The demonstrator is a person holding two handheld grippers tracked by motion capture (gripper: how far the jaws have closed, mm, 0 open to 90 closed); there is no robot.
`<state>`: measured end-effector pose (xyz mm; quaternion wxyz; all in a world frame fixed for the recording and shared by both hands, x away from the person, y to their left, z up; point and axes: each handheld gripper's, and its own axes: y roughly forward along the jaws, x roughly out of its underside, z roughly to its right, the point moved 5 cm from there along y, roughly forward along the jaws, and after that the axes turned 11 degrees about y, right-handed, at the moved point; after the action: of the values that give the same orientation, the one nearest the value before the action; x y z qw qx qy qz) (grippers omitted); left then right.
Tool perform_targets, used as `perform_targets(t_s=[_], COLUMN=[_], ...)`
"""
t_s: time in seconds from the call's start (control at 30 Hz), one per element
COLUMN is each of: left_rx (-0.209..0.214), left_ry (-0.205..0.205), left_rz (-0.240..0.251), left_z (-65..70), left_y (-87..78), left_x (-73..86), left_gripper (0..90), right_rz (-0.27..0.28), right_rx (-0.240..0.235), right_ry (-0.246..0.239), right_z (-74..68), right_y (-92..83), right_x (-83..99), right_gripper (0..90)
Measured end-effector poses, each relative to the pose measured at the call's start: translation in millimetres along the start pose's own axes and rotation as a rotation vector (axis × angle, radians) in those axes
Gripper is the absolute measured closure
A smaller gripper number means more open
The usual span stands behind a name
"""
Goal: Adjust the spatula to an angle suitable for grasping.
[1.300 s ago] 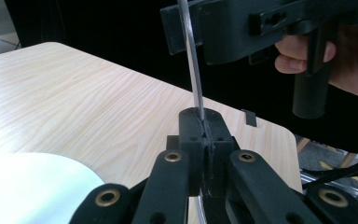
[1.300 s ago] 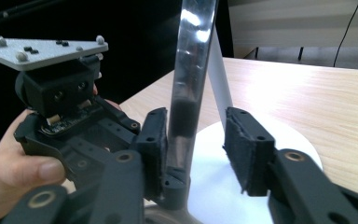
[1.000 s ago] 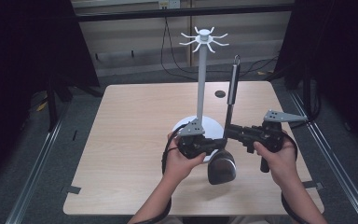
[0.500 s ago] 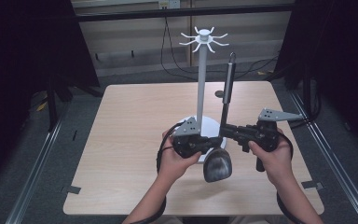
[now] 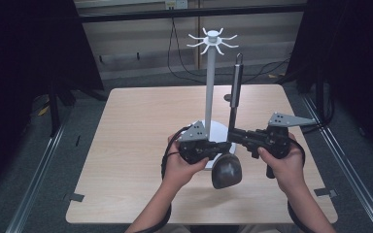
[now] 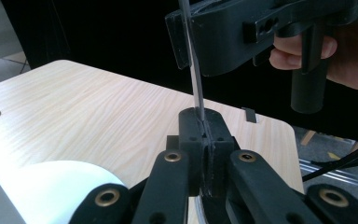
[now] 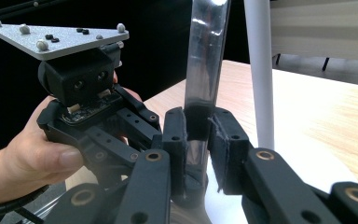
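ladle (image 5: 233,104) stood upright near table's (image 5: 126,145) near-centre, bowl low, handle up, just right of white stand (image 5: 210,82). left gripper (image 5: 212,150) clamped thin shaft above bowl. right gripper (image 5: 234,133) had just been closing, jaws clamped on shaft higher up.

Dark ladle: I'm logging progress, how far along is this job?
Done: the dark grey ladle is upright beside the white hooked stand. In hand: left gripper and right gripper both clamp its metal shaft. Left: hanging its top loop on a hook, probably.
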<state>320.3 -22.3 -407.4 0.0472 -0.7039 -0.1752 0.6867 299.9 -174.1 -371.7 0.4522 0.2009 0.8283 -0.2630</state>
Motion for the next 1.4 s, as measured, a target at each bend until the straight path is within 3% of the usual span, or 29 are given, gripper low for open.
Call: perform_targets(t_s=[0.03, 0.3, 0.57, 1.03, 1.4], left_rx=[-0.001, -0.004, -0.016, -0.006, -0.02], left_ry=[0.014, 0.011, 0.049, 0.052, 0.044], left_rz=[-0.001, 0.001, -0.025, -0.012, -0.005], left_z=[-0.2, -0.2, 0.0, 1.2, 0.1], left_y=[-1.5, -7.3, -14.6, -18.1, -21.3], left_x=[-0.5, -1.6, -5.4, -9.0, -8.4], left_gripper=[88.3, 88.3, 88.3, 88.2, 88.2], right_rz=[0.002, 0.007, 0.018, 0.013, 0.004], right_rx=[-0.002, -0.012, -0.025, -0.029, -0.028], right_ry=[-0.003, -0.016, -0.026, -0.041, -0.056], right_z=[-0.6, -5.9, -11.2, -17.0, -20.3], right_y=[0.4, 4.3, 5.4, 4.9, 8.7], right_x=[-0.4, -2.0, -3.3, -6.9, -9.3], right_gripper=[77.6, 77.8, 78.1, 78.2, 78.4])
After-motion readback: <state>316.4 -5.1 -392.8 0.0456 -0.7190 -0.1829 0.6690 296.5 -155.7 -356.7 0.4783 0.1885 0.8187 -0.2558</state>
